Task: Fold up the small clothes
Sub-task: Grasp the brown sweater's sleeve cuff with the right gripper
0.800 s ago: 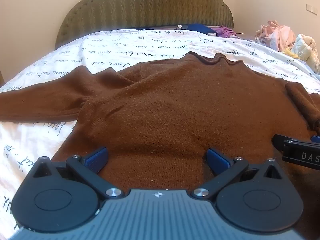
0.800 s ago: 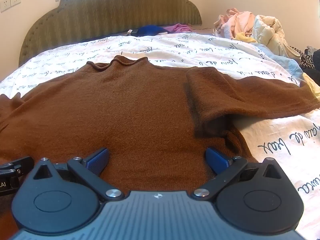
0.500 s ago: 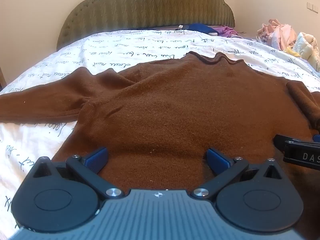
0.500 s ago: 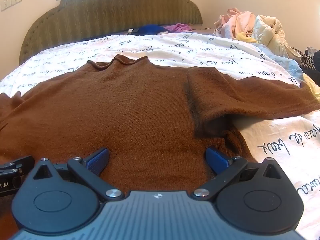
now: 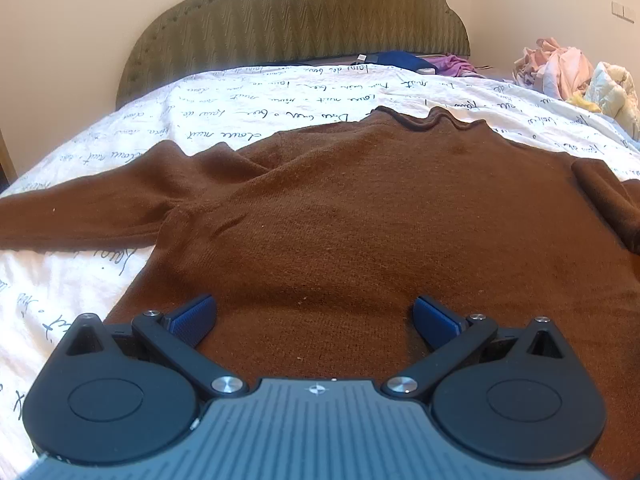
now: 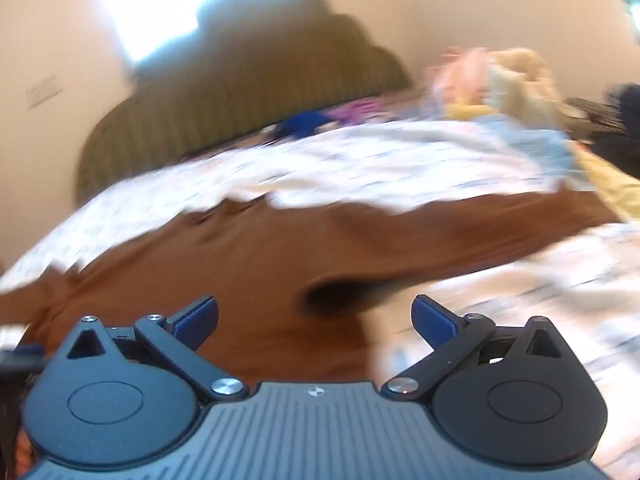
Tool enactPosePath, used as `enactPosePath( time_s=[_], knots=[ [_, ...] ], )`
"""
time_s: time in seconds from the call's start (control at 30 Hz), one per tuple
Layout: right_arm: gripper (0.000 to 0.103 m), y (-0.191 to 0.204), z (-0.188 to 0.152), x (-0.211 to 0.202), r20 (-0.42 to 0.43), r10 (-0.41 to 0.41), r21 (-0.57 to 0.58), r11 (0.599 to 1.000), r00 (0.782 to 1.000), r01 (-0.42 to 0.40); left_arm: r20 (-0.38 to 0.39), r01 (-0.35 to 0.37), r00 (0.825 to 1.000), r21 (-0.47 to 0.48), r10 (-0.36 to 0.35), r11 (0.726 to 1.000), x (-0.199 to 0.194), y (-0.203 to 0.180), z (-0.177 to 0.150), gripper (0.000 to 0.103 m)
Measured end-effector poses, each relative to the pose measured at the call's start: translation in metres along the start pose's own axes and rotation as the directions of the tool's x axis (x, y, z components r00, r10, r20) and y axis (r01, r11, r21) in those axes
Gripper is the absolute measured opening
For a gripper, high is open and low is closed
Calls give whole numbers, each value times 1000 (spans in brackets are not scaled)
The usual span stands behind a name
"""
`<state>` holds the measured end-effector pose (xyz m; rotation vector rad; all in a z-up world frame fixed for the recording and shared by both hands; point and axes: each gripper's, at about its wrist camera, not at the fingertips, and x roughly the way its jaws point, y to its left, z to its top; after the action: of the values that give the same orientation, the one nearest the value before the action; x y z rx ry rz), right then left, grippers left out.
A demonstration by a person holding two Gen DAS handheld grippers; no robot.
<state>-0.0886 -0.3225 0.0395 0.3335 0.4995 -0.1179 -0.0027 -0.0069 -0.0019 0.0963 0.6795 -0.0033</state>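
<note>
A brown knit sweater (image 5: 360,216) lies flat on the bed, collar toward the headboard, its left sleeve (image 5: 80,212) stretched out to the left. My left gripper (image 5: 314,316) is open and empty, just above the sweater's lower hem. In the blurred right wrist view the sweater (image 6: 248,264) shows with its right sleeve (image 6: 500,220) reaching right. My right gripper (image 6: 314,316) is open and empty over the sweater's lower right edge, where fabric meets sheet.
The bed has a white sheet with script print (image 5: 280,96) and a green padded headboard (image 5: 304,20). Blue and purple clothes (image 5: 404,60) lie by the headboard. A pile of pink and cream laundry (image 5: 572,72) sits at the right.
My right gripper has swung quickly to the right and tilted, blurring its view, and has left the left wrist view. My left gripper has barely moved. Both stay open.
</note>
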Motion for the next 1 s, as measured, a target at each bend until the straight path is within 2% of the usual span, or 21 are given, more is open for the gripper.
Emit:
enactPosePath(
  time_s=[0.13, 0.2, 0.23, 0.37, 0.43, 0.53, 0.67, 0.73, 0.8, 0.87, 0.93, 1.0],
  knots=[
    [103, -85, 36, -3, 27, -77, 206, 976, 997, 70, -1, 4, 1000, -1, -4, 1000, 1, 0, 0, 103],
    [103, -122, 48, 2, 28, -81, 317, 946, 996, 68, -5, 15, 1000, -15, -15, 1000, 2, 3, 0, 103],
    [103, -142, 51, 5, 40, -63, 385, 922, 997, 42, -6, 17, 1000, -18, -17, 1000, 2, 4, 0, 103],
    [103, -198, 47, 24, 52, -1, 632, 774, 999, -32, -6, 17, 1000, -18, -17, 1000, 1, 4, 0, 103],
    [103, -219, 41, 35, 71, 32, 706, 705, 997, -73, -7, 17, 1000, -19, -17, 1000, 0, 3, 1, 103],
    [103, -245, 39, 56, 101, 67, 784, 609, 993, -121, -7, 17, 1000, -19, -18, 1000, 0, 3, 1, 103],
    [103, -275, 36, 68, 161, 59, 863, 475, 985, -170, -10, 20, 1000, -21, -20, 1000, 1, 3, 1, 103],
    [103, -286, 37, 73, 174, 62, 880, 437, 983, -184, -10, 20, 1000, -22, -21, 1000, 1, 3, 2, 103],
    [89, -289, 38, 78, 159, 49, 883, 440, 986, -164, -11, 21, 1000, -23, -22, 1000, 1, 3, 2, 103],
    [47, -290, 38, 83, 111, 37, 877, 467, 993, -116, -11, 22, 1000, -24, -23, 999, 1, 3, 2, 103],
    [32, -290, 32, 86, 100, 31, 875, 474, 994, -103, -12, 23, 1000, -25, -23, 999, 1, 2, 3, 103],
    [24, -291, 26, 84, 108, 18, 876, 470, 994, -104, -11, 23, 1000, -25, -23, 999, 1, 2, 3, 103]
  ],
)
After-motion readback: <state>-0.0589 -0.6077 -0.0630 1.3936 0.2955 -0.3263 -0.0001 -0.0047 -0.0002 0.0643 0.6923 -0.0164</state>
